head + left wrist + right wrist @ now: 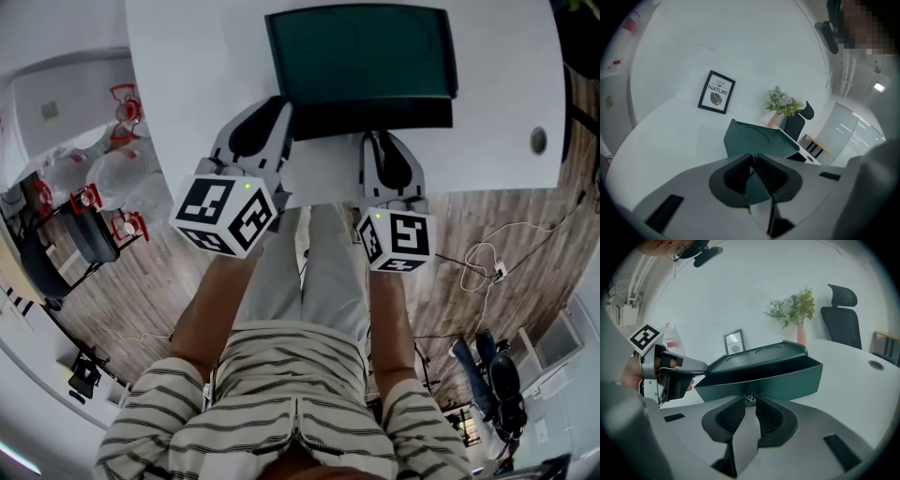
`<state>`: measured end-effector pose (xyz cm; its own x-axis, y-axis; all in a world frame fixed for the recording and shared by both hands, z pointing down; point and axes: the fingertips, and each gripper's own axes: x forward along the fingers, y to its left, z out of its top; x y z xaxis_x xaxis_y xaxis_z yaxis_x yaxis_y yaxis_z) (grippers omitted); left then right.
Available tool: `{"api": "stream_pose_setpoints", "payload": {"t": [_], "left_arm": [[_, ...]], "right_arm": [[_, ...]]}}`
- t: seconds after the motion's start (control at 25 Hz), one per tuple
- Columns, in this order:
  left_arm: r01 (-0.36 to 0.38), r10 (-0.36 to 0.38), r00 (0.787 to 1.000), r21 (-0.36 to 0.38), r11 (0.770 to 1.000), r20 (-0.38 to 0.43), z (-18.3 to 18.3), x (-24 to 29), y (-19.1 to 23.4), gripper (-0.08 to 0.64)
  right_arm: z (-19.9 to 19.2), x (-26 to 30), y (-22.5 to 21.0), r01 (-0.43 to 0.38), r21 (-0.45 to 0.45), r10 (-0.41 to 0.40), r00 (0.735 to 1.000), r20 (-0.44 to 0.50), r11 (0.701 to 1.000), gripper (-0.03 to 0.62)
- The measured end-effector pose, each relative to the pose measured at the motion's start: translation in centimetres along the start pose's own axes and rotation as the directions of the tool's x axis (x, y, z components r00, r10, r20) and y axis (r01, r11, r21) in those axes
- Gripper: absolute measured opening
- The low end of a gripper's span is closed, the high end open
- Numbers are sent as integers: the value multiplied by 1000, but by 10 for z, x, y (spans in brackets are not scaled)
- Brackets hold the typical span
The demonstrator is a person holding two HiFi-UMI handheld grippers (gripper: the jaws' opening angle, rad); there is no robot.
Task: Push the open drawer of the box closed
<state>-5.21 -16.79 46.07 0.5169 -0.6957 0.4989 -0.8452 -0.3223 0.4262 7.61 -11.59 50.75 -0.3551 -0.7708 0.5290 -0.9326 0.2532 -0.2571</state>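
Right hand-held gripper [750, 396] at knob [750, 401] on open drawer [787, 380] of green box [759, 355]

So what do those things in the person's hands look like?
Two grey grippers, left gripper and right gripper, each with black ribbed pads and a white cube of black square markers with a green light. The arms wear striped short sleeves.

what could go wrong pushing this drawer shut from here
The box looks loose on the smooth table, so a push from the right tool may slide it away instead of closing the drawer. The left tool is only at the box's front corner and may slip off rather than brace it.
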Motion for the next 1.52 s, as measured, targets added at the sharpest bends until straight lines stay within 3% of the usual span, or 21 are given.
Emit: {"api": "stream_pose_setpoints", "payload": {"t": [1.52], "left_arm": [[10, -11, 1000, -23, 1000, -3, 1, 0, 1, 52]], "right_arm": [[23, 33, -3, 6, -12, -7, 999, -43, 1000, 79]]}}
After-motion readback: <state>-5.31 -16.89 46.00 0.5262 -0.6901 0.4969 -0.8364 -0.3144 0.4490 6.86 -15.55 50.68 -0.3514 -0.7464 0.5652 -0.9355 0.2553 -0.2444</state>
